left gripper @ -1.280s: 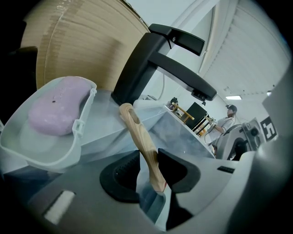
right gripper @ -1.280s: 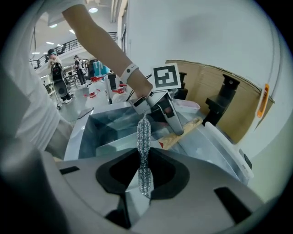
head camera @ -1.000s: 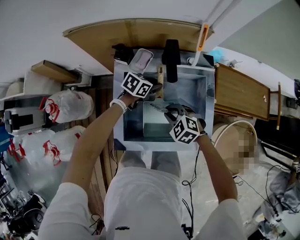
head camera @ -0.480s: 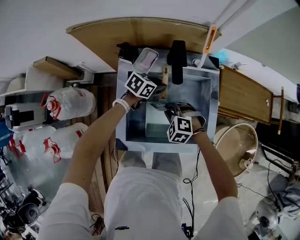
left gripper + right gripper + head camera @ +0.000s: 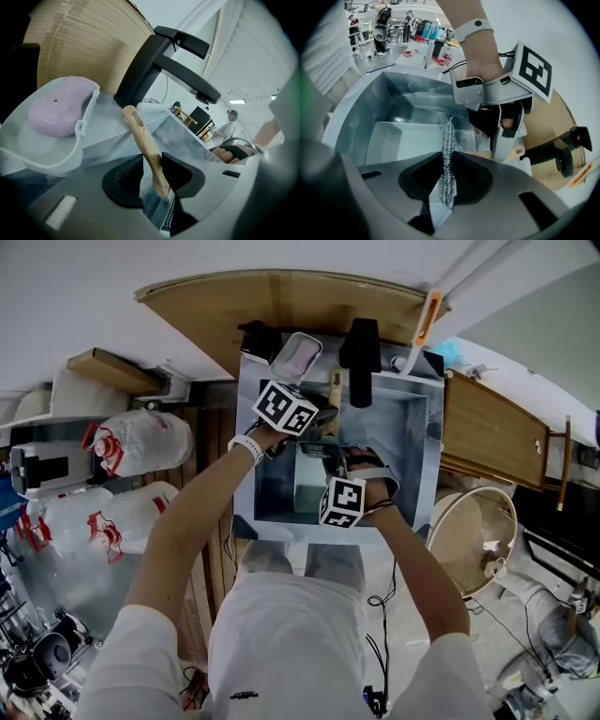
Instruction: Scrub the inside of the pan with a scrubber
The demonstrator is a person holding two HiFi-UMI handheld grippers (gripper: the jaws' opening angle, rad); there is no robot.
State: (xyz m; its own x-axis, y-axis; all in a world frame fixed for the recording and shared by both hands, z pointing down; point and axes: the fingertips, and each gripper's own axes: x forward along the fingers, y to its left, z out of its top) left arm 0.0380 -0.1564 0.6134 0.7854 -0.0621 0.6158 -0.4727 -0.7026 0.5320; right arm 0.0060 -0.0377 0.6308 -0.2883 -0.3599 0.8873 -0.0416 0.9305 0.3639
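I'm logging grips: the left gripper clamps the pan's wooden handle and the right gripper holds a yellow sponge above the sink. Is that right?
Not quite. The right gripper holds a silvery wire scrubber, not a yellow sponge; the right gripper view shows it pinched between the jaws. The left gripper does clamp the wooden handle, and the right gripper is above the sink.

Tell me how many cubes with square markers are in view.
2. One cube rides on the left gripper, at the back left of the sink. The other is on the right gripper, over the pan. No others show.
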